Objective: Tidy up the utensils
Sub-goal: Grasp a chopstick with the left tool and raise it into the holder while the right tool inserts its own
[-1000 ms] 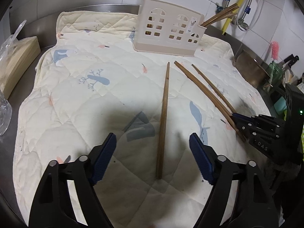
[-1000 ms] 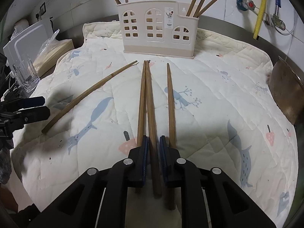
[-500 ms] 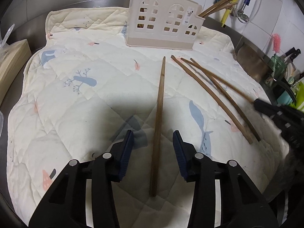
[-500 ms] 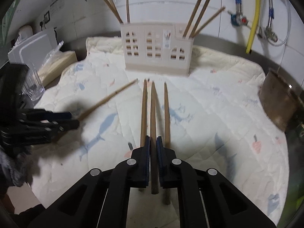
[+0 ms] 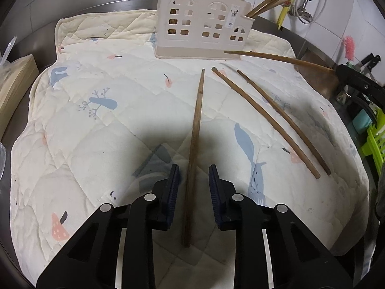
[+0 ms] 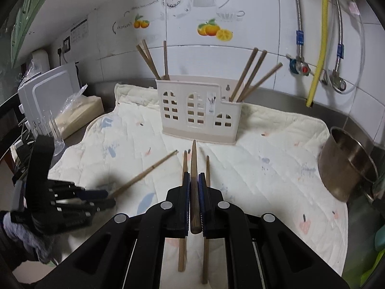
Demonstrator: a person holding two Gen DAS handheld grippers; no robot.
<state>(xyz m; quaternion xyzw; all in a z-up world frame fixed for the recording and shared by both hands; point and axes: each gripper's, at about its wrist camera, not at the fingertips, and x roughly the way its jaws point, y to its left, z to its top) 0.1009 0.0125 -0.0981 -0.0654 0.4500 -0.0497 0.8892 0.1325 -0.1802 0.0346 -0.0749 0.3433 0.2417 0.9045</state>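
A beige utensil holder point(image 5: 202, 26) point(image 6: 197, 110) stands at the back of the quilted mat point(image 5: 96, 120), with chopsticks upright in both ends. One chopstick point(image 5: 195, 132) lies on the mat between the jaws of my left gripper point(image 5: 193, 168). Those jaws are closing, with a gap still showing on each side of the stick. My right gripper point(image 6: 193, 175) is shut on another chopstick point(image 6: 193, 159), held above the mat and pointing at the holder. That held stick point(image 5: 276, 57) shows at the right in the left wrist view. Two more chopsticks point(image 5: 264, 118) point(image 5: 286, 122) lie on the mat.
A steel pot point(image 6: 346, 166) sits off the mat's right edge, near a green rack point(image 5: 375, 142). A clear glass point(image 6: 55, 132) and a wrapped box point(image 5: 14, 84) stand to the left. Pipes and a yellow hose point(image 6: 320, 43) run down the tiled wall.
The left jaws have narrowed around the chopstick lying on the mat. The right gripper has risen, lifting its chopstick off the mat and away from the two beside it.
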